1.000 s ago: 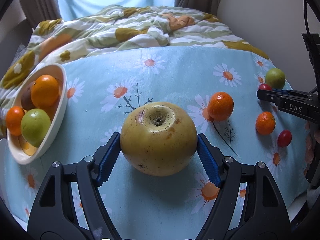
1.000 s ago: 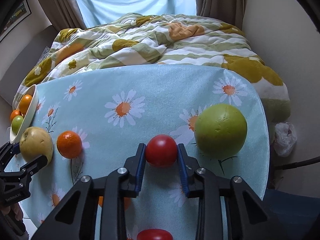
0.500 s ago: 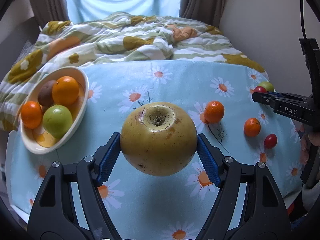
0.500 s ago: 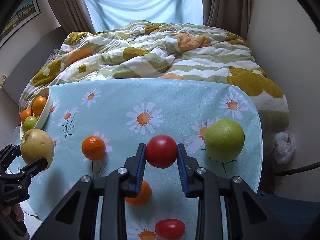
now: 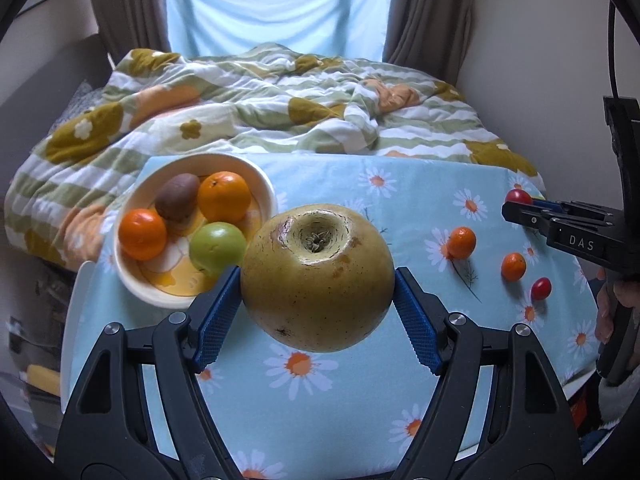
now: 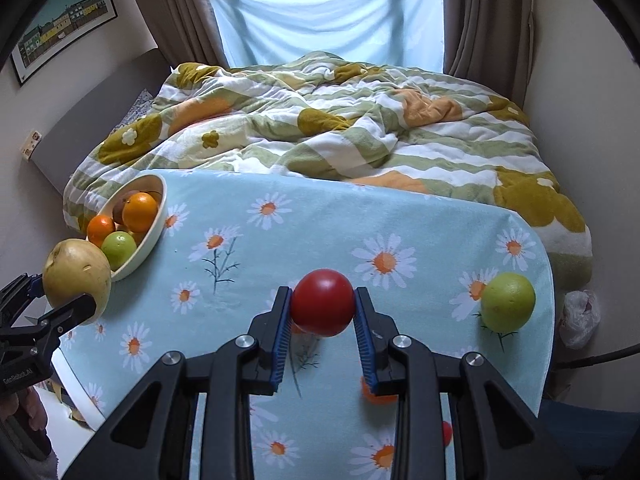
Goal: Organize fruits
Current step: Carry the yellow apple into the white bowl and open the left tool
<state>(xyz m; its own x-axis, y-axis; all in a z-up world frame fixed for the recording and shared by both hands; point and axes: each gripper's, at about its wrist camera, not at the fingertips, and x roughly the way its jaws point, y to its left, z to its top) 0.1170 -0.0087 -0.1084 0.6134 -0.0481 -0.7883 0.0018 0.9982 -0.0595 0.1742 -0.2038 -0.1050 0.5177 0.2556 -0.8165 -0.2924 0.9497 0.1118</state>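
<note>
My left gripper is shut on a large yellow pear and holds it in the air, just right of a cream bowl. The bowl holds two oranges, a green fruit and a brown kiwi. My right gripper is shut on a red tomato and holds it above the daisy tablecloth. The pear and bowl show at the left of the right wrist view. The tomato shows in the left wrist view.
Two small oranges and a small red tomato lie on the cloth at the right. A green fruit lies near the table's right edge. A rumpled quilt on a bed lies behind the table.
Both grippers have risen with their fruit. My left gripper has moved left, so the bowl now lies just beyond the pear.
</note>
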